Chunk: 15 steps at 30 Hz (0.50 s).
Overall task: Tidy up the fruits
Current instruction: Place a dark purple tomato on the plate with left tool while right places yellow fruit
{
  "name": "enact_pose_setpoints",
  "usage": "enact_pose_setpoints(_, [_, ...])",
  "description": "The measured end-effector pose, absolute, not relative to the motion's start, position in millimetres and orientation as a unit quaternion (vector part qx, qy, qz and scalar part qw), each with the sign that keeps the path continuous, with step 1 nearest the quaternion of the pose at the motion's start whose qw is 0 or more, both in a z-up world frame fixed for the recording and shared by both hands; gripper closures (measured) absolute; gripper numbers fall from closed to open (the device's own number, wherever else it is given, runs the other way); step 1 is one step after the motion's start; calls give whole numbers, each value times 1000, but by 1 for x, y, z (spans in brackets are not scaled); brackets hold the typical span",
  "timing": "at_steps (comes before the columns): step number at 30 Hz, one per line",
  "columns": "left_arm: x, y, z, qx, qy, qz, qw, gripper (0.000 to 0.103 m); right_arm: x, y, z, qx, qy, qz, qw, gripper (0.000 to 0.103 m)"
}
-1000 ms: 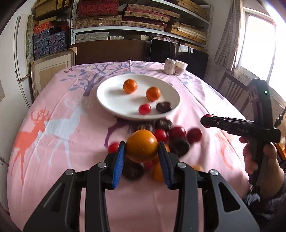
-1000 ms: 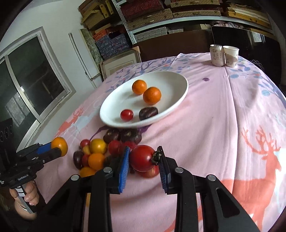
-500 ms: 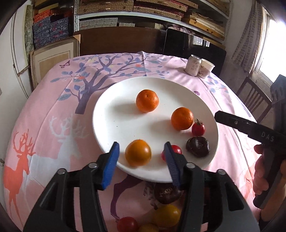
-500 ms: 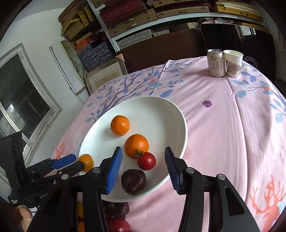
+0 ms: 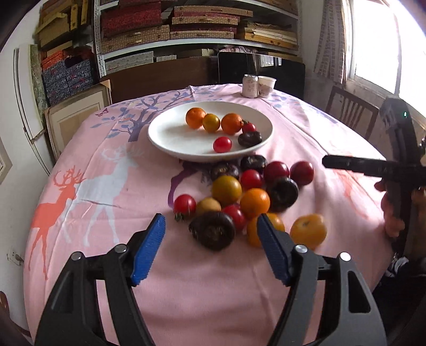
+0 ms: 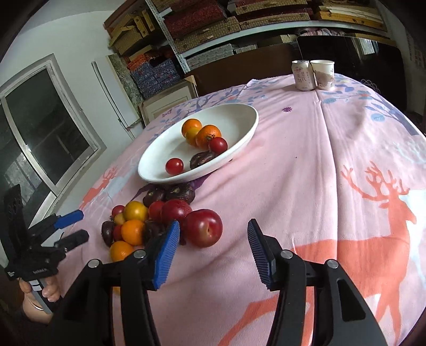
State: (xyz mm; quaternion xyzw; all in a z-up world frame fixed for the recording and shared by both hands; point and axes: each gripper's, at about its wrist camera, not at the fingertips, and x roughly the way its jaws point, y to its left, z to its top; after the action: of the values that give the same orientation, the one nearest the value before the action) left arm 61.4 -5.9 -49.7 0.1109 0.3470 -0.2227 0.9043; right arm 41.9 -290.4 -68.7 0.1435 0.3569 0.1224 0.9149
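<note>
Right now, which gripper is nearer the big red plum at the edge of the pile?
Right. The right gripper has the red plum just ahead of its opening jaws; the left gripper faces the pile's other side.

Only the drink can (image 6: 302,75) standing far ahead of the right hand-held gripper (image 6: 213,255), touching a paper cup (image 6: 322,74), carries red Chinese characters, too small to read with certainty.

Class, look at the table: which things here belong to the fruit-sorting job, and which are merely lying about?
Part of the job:
- white plate, already holding six fruits
- pile of loose fruit on the cloth before it
- left gripper, jaws opening, empty
- right gripper, jaws opening, empty

Just lying about:
- drinks can
- paper cup
- chair
- shelf boxes
</note>
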Motion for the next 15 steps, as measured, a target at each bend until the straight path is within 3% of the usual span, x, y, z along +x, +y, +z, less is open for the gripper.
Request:
enact_pose_setpoints(5, [67,-4,-70,93,379,-217,895,34,38,-287,-69,132,353,121,919,46])
enact_pose_setpoints(12, [105,-7,-83,46,444,-249,860,51,37,-293,-72,154,360,131,911,46])
enact_pose_setpoints(13, [107,-5,-83,35,446,-261,855,58,37,-294,-72,154,359,132,911,46])
enact_pose_setpoints(15, [102,-4,-82,34,436,-263,860,60,36,-293,-72,153,358,134,911,46])
